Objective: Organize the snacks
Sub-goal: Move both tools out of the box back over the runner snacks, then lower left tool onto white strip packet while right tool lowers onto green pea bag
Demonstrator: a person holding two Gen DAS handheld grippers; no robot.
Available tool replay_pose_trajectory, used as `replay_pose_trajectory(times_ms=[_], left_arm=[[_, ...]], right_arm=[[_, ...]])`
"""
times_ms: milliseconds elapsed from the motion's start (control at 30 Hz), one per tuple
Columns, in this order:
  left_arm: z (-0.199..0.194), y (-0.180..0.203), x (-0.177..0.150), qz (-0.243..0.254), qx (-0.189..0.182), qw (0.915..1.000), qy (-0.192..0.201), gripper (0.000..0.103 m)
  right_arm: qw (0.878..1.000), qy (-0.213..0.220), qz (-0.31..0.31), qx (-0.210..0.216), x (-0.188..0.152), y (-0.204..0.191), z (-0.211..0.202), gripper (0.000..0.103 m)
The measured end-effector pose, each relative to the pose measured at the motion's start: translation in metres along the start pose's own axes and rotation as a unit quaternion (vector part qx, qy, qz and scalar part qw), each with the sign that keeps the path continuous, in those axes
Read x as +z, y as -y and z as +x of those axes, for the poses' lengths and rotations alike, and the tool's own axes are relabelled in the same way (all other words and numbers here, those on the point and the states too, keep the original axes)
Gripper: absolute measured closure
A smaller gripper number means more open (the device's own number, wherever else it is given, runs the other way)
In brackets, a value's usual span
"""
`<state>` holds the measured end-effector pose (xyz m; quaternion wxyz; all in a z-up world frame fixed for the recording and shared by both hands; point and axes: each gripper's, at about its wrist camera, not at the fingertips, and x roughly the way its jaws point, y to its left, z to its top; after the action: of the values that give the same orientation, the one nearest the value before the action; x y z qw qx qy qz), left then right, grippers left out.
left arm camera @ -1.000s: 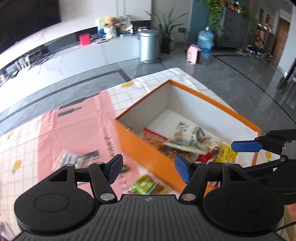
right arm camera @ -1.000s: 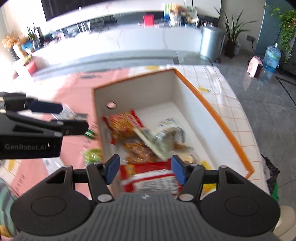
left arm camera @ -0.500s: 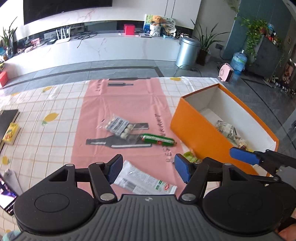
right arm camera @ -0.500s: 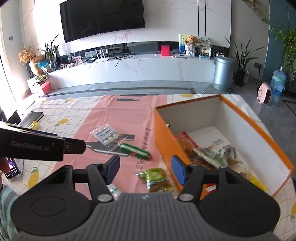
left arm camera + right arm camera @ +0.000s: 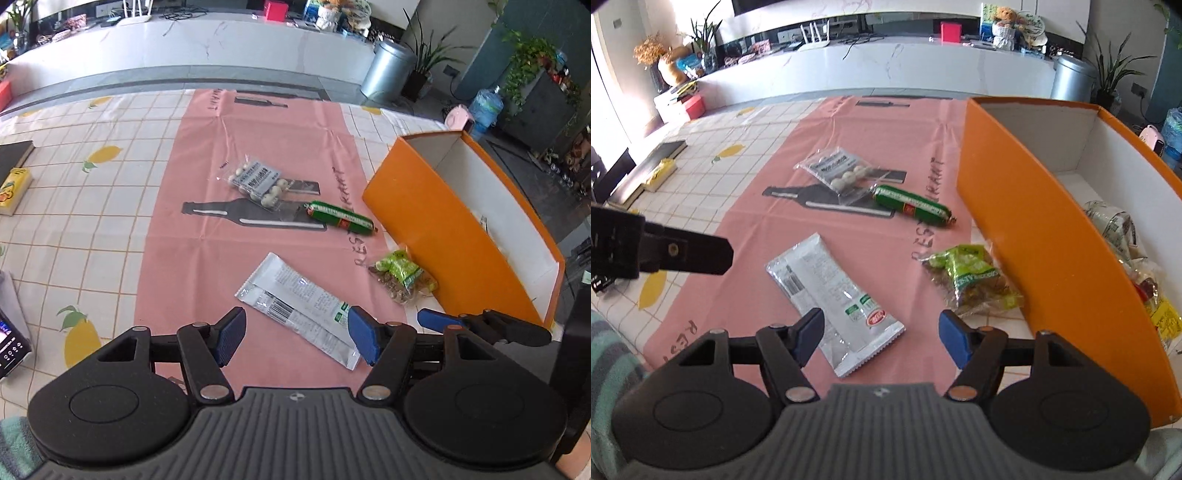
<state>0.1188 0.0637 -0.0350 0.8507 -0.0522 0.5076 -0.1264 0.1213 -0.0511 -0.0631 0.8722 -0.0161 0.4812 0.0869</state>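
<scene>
An orange box (image 5: 439, 225) (image 5: 1034, 236) stands at the table's right, with several snack packs (image 5: 1123, 236) inside. On the pink cloth lie a white sachet (image 5: 299, 306) (image 5: 834, 291), a green nut pack (image 5: 400, 275) (image 5: 971, 277), a green sausage (image 5: 340, 216) (image 5: 910, 205) and a clear bag of white balls (image 5: 256, 179) (image 5: 836, 170). My left gripper (image 5: 295, 338) is open and empty above the sachet's near end. My right gripper (image 5: 881, 338) is open and empty, just right of it, above the sachet.
A dark book (image 5: 13, 155) and a yellow pack (image 5: 13, 188) lie at the table's left edge. A phone (image 5: 9, 339) lies at the near left. The right gripper's blue fingertip (image 5: 434, 319) shows close beside my left gripper.
Both grippers have swung away from over the box to the left and down toward the white sachet on the cloth. Both stayed open and empty.
</scene>
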Motion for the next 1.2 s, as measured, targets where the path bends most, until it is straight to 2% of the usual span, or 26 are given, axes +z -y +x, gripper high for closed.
replay_pose_trajectory(times_ms=[100, 167, 233, 267, 467, 600, 700, 767, 900, 1000, 1200], left_arm=[[0.017, 0.000, -0.001, -0.003, 0.000, 0.9997, -0.026, 0.029], [0.029, -0.001, -0.001, -0.018, -0.015, 0.9990, -0.039, 0.032], [0.040, -0.003, 0.000, -0.036, -0.030, 0.9976, -0.052, 0.032], [0.045, -0.004, 0.000, -0.042, -0.032, 0.9969, -0.058, 0.032], [0.065, -0.015, -0.002, -0.080, -0.019, 0.9939, -0.074, 0.033], [0.068, -0.023, 0.002, -0.091, -0.014, 0.9938, -0.063, 0.032], [0.069, -0.027, 0.005, -0.097, -0.008, 0.9937, -0.055, 0.030], [0.070, -0.029, 0.008, -0.103, -0.007, 0.9936, -0.046, 0.021], [0.078, -0.033, 0.008, -0.123, -0.003, 0.9917, -0.038, 0.020], [0.083, -0.034, 0.009, -0.136, 0.002, 0.9904, -0.027, 0.020], [0.094, -0.030, 0.013, -0.128, 0.033, 0.9908, -0.029, 0.020]], right_arm=[[1.000, -0.028, -0.007, -0.002, -0.005, -0.002, 0.016, 0.033], [0.999, -0.044, -0.005, 0.005, -0.008, -0.001, 0.025, 0.038], [0.998, -0.057, 0.002, 0.013, -0.010, 0.001, 0.033, 0.051], [0.998, -0.061, 0.003, 0.019, -0.010, 0.002, 0.037, 0.053], [0.998, -0.038, -0.008, 0.054, -0.004, -0.003, 0.045, 0.058], [0.995, -0.026, -0.017, 0.096, 0.005, -0.013, 0.053, 0.069], [0.997, -0.012, -0.026, 0.073, 0.008, -0.013, 0.046, 0.068], [0.998, 0.012, -0.048, 0.046, 0.009, -0.011, 0.034, 0.067], [0.993, 0.054, -0.099, -0.044, 0.015, -0.005, 0.022, 0.059], [0.989, 0.041, -0.113, -0.092, 0.021, 0.003, 0.033, 0.058], [0.991, 0.022, -0.085, -0.101, 0.024, 0.016, 0.052, 0.056]])
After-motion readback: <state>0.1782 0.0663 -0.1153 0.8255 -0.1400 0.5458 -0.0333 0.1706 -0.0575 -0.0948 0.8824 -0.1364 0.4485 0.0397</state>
